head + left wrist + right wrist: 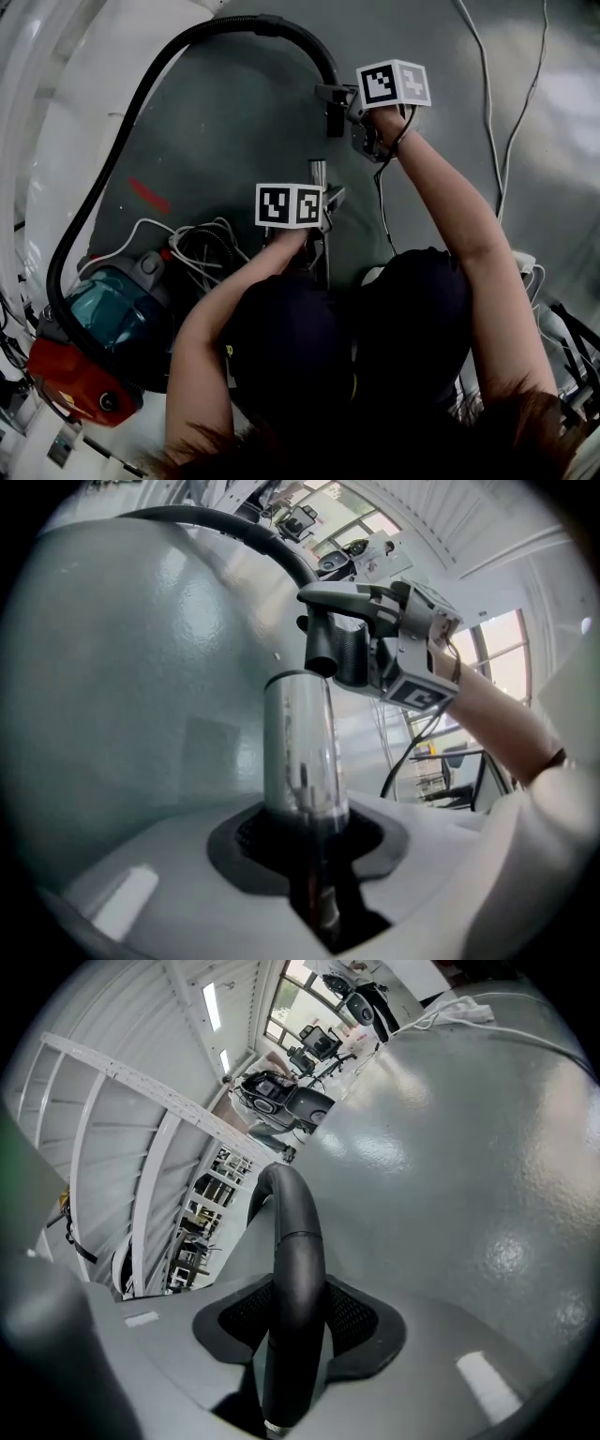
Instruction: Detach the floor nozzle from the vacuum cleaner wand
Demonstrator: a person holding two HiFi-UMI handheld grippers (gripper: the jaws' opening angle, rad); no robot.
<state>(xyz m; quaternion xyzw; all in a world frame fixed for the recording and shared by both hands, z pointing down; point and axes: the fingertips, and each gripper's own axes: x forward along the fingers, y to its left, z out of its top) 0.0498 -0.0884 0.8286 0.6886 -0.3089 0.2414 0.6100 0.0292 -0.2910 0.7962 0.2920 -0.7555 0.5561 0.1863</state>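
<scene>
My left gripper (323, 214) (314, 841) is shut on the shiny metal wand (319, 174) (300, 752), which stands up between its jaws. My right gripper (343, 99) (295, 1330) is shut on the black curved hose handle (335, 105) (296, 1260). In the left gripper view the handle's open end (324, 649) hangs just above the wand's top, apart from it or barely touching. The black hose (122, 141) loops left to the red and teal canister (94, 337). The person's body hides the wand's lower end, and no floor nozzle shows in any view.
A tangle of white cable (202, 246) lies beside the canister. Thin cords (497, 103) run over the grey floor at right, with a white plug block (525, 264) near the person's right elbow. A white frame (28, 112) borders the left side.
</scene>
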